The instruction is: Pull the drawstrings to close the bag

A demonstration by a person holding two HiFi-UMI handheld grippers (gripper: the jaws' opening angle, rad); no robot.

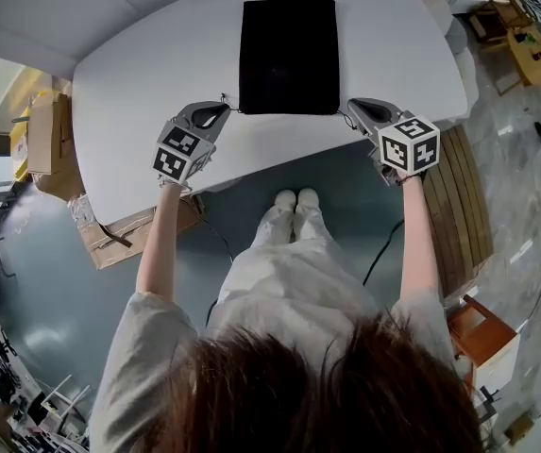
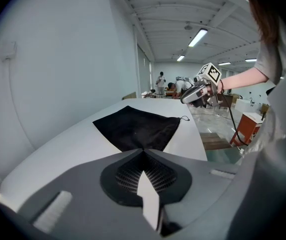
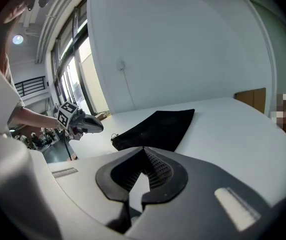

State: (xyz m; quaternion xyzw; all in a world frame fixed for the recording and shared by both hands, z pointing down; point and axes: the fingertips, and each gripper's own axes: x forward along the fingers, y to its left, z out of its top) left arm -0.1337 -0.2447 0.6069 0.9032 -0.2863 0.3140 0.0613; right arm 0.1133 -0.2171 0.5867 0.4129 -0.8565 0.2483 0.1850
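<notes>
At the near edge of the white table [image 1: 138, 74], I hold the left gripper [image 1: 223, 108] and right gripper [image 1: 352, 106] with jaws clenched on nothing. Each sits just beside a near corner of the black drawstring bag [image 1: 288, 55], which lies flat mid-table.

Bag [image 1: 288, 56]: plain black. Desk [image 1: 128, 74]: white. Left gripper [image 1: 221, 109], right gripper [image 1: 353, 108]: grey bodies; cubes [image 1: 177, 152] white, carrying black square markers.
</notes>
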